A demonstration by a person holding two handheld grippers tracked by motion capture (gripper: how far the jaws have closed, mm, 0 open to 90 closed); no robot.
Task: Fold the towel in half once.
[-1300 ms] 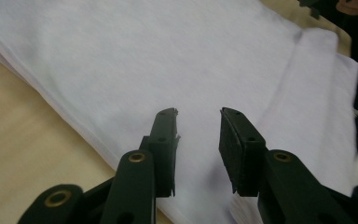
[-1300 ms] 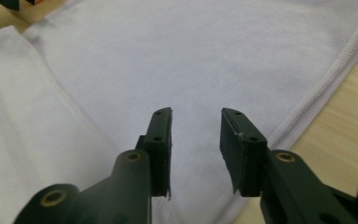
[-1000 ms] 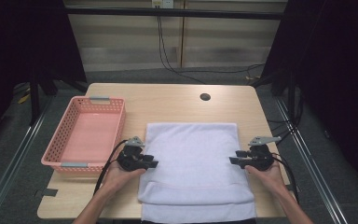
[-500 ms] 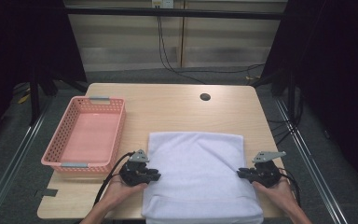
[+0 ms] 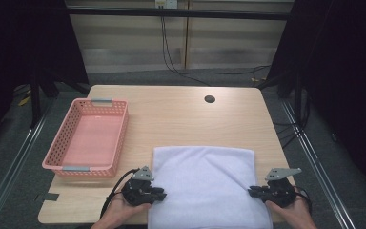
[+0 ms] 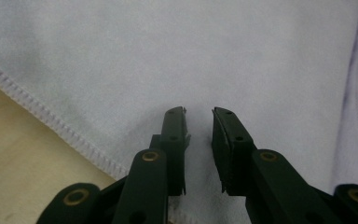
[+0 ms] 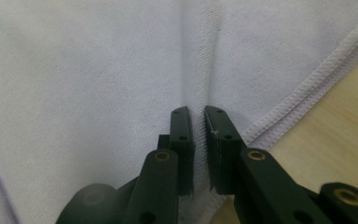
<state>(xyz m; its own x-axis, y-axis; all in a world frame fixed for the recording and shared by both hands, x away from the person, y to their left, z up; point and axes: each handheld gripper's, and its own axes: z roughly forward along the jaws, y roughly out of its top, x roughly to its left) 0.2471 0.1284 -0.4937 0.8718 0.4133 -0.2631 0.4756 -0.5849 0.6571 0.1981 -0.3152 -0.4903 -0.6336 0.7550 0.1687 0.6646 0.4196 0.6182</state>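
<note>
Folding: white rectangular microfibre towel [image 5: 205, 186] lies between both sets of fingers, long axis running toward the person
Left gripper [image 6: 199, 120]: jaws narrowed, cloth between them, grip unclear
Right gripper [image 7: 198, 116]: jaws have just closed, pinching a towel ridge
Nearer hand: both equal, at opposite side hems
Around: pink perforated plastic basket [image 5: 66, 143] beyond left fingers, not in the way
</note>
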